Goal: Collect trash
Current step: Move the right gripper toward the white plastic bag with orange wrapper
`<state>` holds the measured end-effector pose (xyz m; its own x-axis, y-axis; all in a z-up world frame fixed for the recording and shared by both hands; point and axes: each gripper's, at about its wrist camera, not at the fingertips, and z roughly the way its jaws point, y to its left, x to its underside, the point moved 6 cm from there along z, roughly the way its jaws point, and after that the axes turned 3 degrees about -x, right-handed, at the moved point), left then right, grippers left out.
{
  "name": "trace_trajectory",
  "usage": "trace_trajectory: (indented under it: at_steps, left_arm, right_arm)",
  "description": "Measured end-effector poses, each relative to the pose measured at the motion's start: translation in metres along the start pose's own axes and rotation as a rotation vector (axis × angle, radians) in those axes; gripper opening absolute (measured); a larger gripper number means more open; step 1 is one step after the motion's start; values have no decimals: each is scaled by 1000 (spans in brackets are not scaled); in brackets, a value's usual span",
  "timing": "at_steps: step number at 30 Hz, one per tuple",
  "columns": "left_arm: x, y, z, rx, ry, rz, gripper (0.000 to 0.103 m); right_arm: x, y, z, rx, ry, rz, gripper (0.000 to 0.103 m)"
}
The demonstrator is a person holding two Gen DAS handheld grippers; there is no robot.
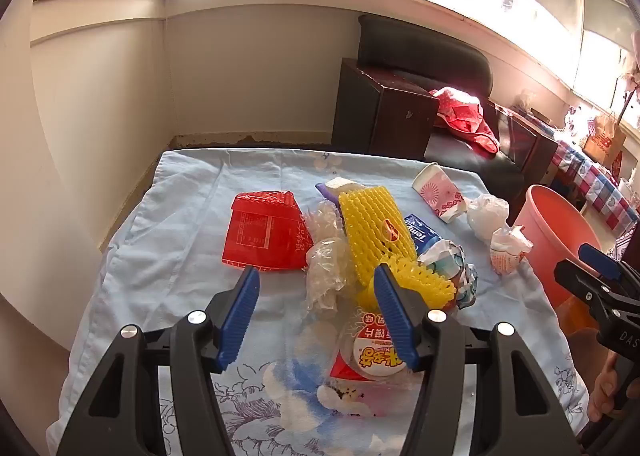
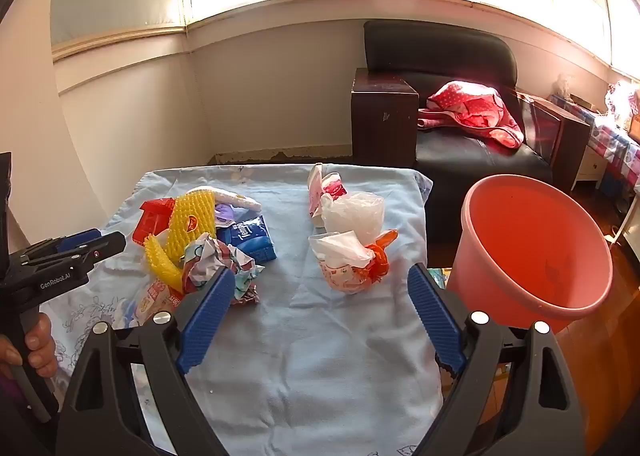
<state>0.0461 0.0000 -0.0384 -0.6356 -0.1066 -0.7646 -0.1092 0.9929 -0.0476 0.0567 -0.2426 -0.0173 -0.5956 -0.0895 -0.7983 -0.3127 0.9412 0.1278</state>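
Trash lies on a table under a light blue cloth (image 1: pixel 168 256). In the left wrist view: a red wrapper (image 1: pixel 264 232), clear plastic (image 1: pixel 326 260), yellow foam netting (image 1: pixel 376 232), a blue tissue pack (image 1: pixel 420 234), a snack cup lid (image 1: pixel 372 348), a pink paper cup (image 1: pixel 438 189). My left gripper (image 1: pixel 316 284) is open and empty, above the clear plastic. My right gripper (image 2: pixel 320 280) is open and empty, just before a crumpled cup with an orange wrapper (image 2: pixel 352 262). A white plastic bag (image 2: pixel 354 211) lies behind it. The pink bucket (image 2: pixel 536 248) stands to the right.
A black armchair (image 2: pixel 452 103) with a red cloth (image 2: pixel 476 107) and a dark wooden side cabinet (image 2: pixel 384 115) stand behind the table. The wall and windows are beyond. The bucket also shows in the left wrist view (image 1: pixel 556 232), beside the table's right edge.
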Motion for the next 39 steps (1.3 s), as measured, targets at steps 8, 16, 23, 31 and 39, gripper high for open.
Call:
trace_trajectory:
  at_steps: [8, 16, 23, 31, 39]
  left_arm:
    - [0, 2, -1, 3, 4, 4, 59]
    - [-4, 0, -2, -3, -16, 12, 59]
    - [-10, -2, -6, -10, -43, 9, 59]
    - [-15, -3, -16, -8, -75, 17, 59]
    - [-19, 0, -15, -3, -78, 17, 59]
  right_arm:
    - [-3, 0, -2, 6, -8, 2, 89]
    - [-10, -3, -12, 14, -83, -8, 89]
    - [-22, -4, -30, 31, -168, -4, 89]
    - [-24, -6, -28, 31, -160, 5, 89]
    - [-21, -9, -30, 34, -166, 11, 89]
